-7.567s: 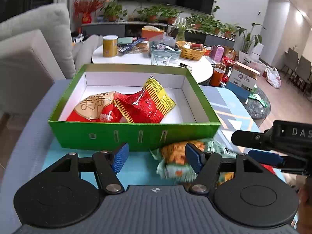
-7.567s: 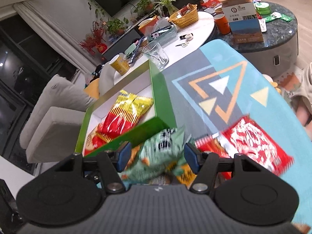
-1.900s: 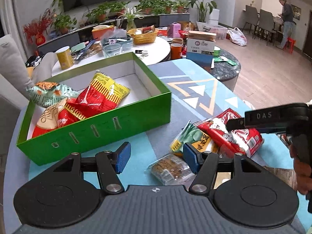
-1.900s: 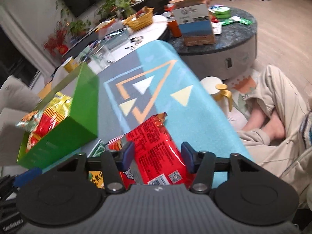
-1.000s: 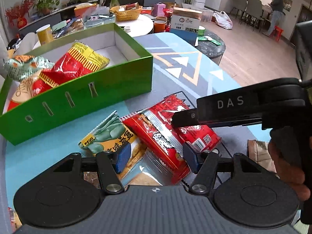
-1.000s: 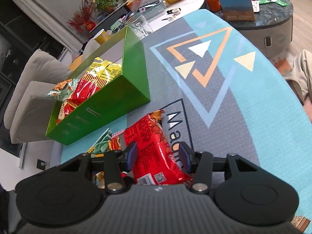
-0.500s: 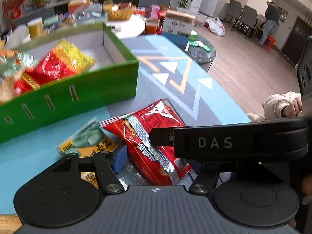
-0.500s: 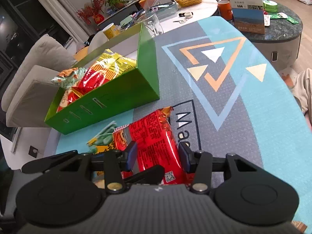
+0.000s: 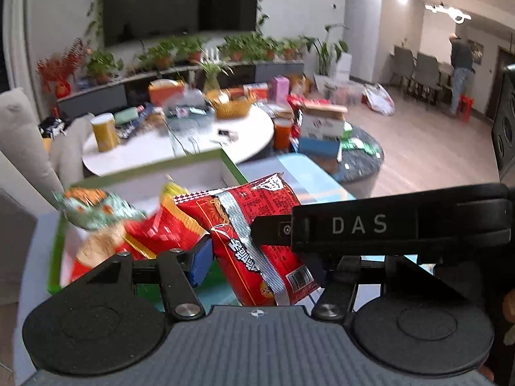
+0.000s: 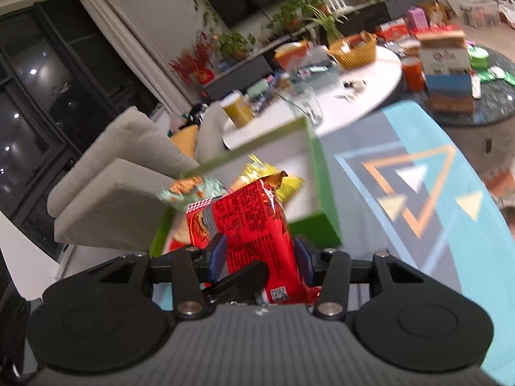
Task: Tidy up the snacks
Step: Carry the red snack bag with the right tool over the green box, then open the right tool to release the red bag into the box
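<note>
Red snack packet [image 10: 257, 241] clamped in right gripper [image 10: 259, 257] — left gripper [image 9: 260, 260] closing round it

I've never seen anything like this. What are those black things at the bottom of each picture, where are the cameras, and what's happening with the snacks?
There is no robot here. A person holds a two-fingered clamp in each hand, and each clamp carries a camera looking out along its fingers. One picture comes from the left gripper, the other from the right gripper. The right one is shut on a red snack packet. The left one's jaws are closing with the same packet between them; whether they press on it I cannot tell. Behind the packet, on a patterned mat, stands a green box holding a pale green bag and a red-and-yellow bag.
</note>
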`<state>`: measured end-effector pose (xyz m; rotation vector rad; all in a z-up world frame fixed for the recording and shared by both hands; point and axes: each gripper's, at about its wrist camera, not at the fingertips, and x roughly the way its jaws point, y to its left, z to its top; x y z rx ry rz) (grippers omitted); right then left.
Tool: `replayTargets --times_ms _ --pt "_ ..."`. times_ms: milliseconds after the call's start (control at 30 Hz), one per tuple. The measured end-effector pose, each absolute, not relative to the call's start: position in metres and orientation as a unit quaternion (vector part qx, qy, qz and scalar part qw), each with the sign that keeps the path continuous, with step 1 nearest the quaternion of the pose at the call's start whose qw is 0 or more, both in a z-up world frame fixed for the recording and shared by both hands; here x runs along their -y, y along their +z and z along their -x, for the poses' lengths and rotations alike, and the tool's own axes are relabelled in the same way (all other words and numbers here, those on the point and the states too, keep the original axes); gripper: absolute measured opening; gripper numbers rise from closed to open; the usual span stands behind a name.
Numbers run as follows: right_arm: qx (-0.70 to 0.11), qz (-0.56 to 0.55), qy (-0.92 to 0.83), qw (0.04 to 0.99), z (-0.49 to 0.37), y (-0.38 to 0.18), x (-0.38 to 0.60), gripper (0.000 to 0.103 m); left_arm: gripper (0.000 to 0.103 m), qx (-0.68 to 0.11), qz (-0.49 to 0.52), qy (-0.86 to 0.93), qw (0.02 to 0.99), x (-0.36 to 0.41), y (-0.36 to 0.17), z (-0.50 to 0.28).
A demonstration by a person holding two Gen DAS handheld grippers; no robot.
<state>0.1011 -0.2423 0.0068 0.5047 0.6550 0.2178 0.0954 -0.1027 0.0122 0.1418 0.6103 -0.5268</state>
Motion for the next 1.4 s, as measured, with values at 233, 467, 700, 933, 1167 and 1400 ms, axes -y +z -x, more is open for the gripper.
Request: replayTargets --times_ms 233,467,700,933,1167,1400 --pt "-0.300 -0.265 0.123 0.908 -0.129 0.016 0.243 0.037 0.056 -0.270 -0.075 -0.232 0.931 0.099 0.026 -0.118" --pt "-0.288 -0.278 0.125 0.908 -0.147 0.018 0.244 0.037 0.056 -0.256 -0.087 -0.227 0.935 0.101 0.030 -0.140" --pt "-0.292 -0.289 0.115 0.905 -0.168 0.008 0.247 0.037 0.057 -0.259 -0.092 -0.228 0.934 0.105 0.018 -0.165" --pt "-0.310 -0.298 0.102 0.897 -0.185 -0.014 0.246 0.037 0.057 -0.282 -0.091 -0.228 0.928 0.108 -0.005 -0.189" --pt "-0.336 -0.301 0.072 0.889 -0.191 -0.035 0.250 0.037 0.058 -0.317 -0.081 -0.239 0.914 0.107 -0.032 -0.205" --pt "-0.338 -0.285 0.062 0.895 -0.181 -0.033 0.254 0.037 0.058 -0.331 -0.092 -0.224 0.912 0.100 -0.040 -0.204"
